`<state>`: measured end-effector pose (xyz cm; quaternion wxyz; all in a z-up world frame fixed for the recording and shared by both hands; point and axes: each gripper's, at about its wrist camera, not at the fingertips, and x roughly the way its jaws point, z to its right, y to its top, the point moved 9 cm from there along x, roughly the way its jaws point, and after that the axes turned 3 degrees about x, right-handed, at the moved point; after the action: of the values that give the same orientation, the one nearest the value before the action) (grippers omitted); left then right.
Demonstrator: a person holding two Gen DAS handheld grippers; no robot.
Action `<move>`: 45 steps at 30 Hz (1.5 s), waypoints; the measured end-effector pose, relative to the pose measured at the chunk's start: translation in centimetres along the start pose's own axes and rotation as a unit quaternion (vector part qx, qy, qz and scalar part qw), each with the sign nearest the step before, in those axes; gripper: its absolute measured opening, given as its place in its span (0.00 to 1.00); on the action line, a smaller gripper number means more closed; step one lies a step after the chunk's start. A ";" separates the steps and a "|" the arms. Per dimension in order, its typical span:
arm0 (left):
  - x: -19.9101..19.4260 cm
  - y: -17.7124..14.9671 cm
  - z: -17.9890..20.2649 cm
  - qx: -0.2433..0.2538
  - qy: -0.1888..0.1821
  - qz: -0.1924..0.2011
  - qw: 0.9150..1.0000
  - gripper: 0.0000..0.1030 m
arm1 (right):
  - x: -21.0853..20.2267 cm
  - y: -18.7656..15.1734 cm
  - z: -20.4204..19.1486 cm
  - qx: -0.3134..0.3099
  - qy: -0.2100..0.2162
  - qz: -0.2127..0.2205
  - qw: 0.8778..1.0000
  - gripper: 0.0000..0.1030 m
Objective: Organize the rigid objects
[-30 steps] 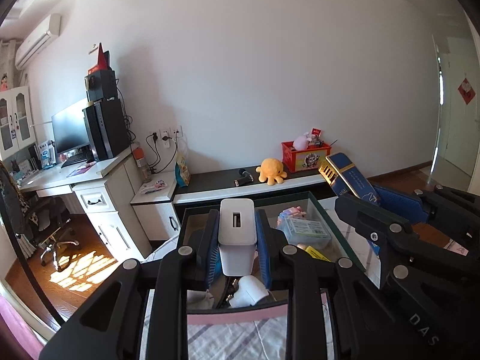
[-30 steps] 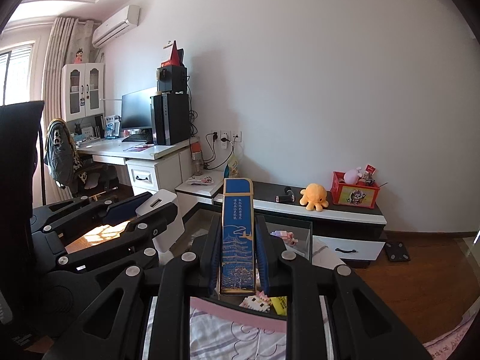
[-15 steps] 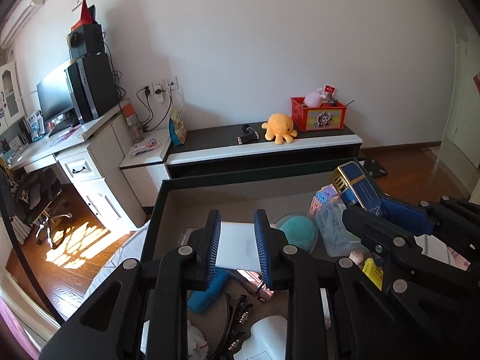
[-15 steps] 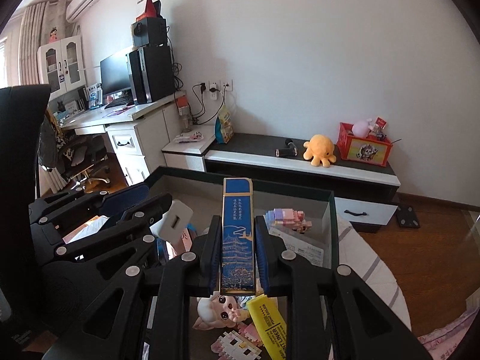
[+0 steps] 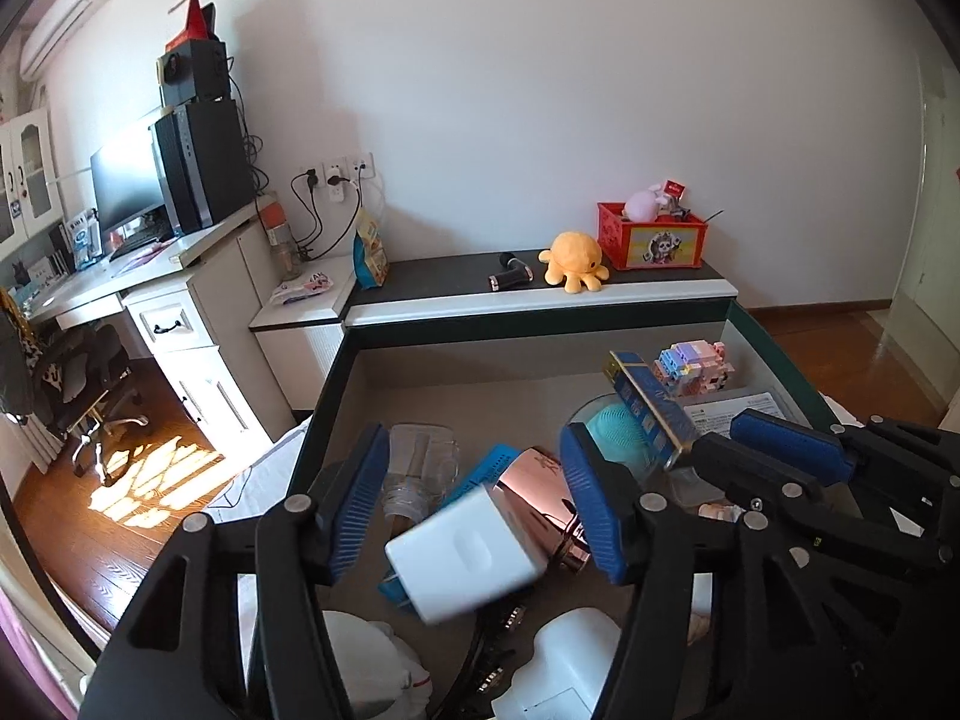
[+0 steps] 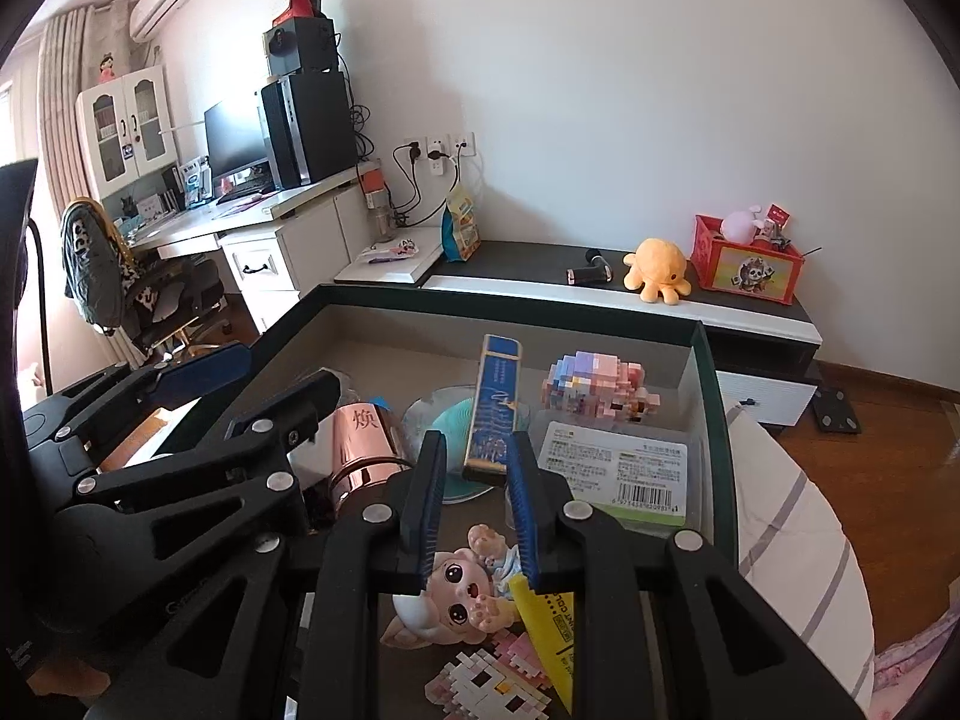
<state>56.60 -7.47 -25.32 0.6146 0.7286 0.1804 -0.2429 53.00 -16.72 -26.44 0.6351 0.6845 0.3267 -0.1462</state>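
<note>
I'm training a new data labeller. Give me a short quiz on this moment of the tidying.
1. True or false: the left gripper has its jaws shut on the white box.
2. Which thing's end sits between the jaws of the right gripper? A blue box; B doll; C yellow pack.
3. Where does the orange octopus sit?
Key: 1 false, the jaws stand open and the white box lies loose in the bin. 2 A. 3 on the dark shelf beyond the bin.

Your left hand-held gripper (image 5: pixel 474 510) is spreading its jaws, and the white box (image 5: pixel 465 558) is dropping tilted at lower centre; your right hand-held gripper (image 6: pixel 477 480) is lowering the blue box (image 6: pixel 495 411) into the bin (image 6: pixel 714 420).
</note>
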 end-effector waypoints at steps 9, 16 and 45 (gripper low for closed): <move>-0.5 -0.2 -0.9 -0.004 0.005 0.006 1.000 0.80 | -0.5 0.2 0.9 0.022 -0.013 0.015 1.000 0.37; -0.1 -0.4 -1.5 -0.015 0.008 -0.003 1.000 0.87 | -0.7 0.5 1.5 0.030 -0.023 0.023 0.999 0.61; -0.9 -0.1 -1.9 -0.026 -0.010 0.019 0.999 1.00 | -2.5 1.1 3.3 0.043 -0.059 0.066 0.995 1.00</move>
<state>56.06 -5.60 -24.62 0.6395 0.7132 0.1667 -0.2337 52.54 -20.51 -24.54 0.6317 0.7212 0.2362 -0.1581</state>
